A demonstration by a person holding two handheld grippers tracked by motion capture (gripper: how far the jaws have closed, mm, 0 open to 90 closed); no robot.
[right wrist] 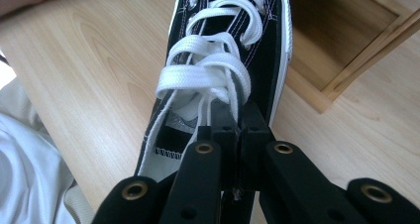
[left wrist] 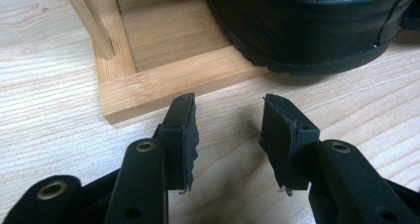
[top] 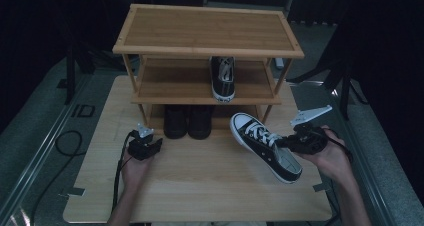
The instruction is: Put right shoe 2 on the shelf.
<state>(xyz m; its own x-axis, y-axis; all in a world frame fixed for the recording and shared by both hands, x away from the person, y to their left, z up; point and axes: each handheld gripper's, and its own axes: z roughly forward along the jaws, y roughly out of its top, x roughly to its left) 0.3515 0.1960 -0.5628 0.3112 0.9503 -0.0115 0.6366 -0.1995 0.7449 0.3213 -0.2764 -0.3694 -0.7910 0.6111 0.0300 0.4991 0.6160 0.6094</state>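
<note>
Presently, a black sneaker is being gripped, seemingly by its side wall, in the right gripper near the table's right edge; the left gripper is being held wide, empty.

"ID" on the floor

Two black-and-white sneakers; two black shoes; one wooden rack; two grippers.
</note>
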